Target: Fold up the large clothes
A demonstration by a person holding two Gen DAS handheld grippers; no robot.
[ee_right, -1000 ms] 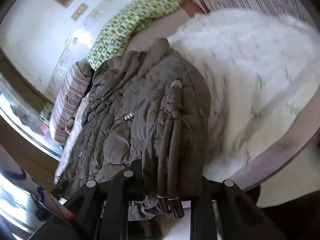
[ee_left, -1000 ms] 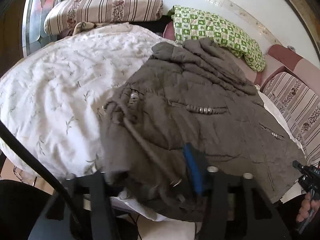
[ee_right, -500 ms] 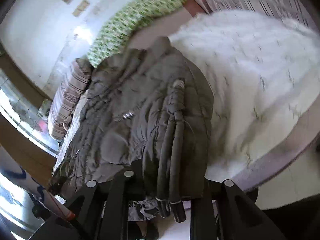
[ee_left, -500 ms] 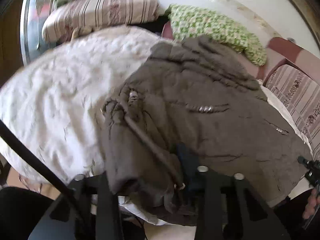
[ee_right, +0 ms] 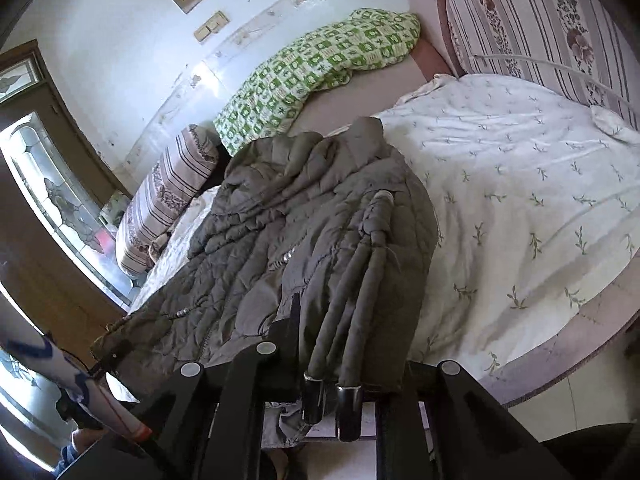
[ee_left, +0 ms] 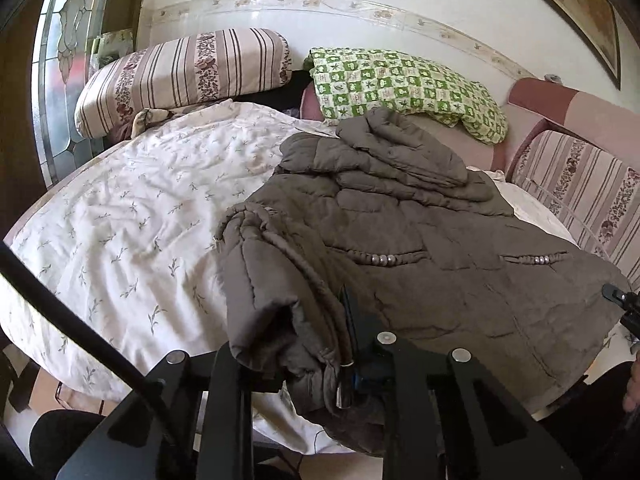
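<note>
Left gripper (ee_left: 320, 344) closing, pinching the near left hem of the brown jacket (ee_left: 420, 248). Right gripper (ee_right: 332, 364) closing on its near right hem. Jacket lies spread across the bed (ee_left: 120, 220), collar far.

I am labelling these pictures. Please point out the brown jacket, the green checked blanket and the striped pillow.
brown jacket (ee_left: 420, 280): left wrist view, on its quilted front.
green checked blanket (ee_left: 400, 84): left wrist view, on its middle.
striped pillow (ee_left: 180, 72): left wrist view, on its top face.

Both grippers are matte black angular frames with round silver screw heads; the left fingers (ee_left: 347, 322) carry blue pads.
</note>
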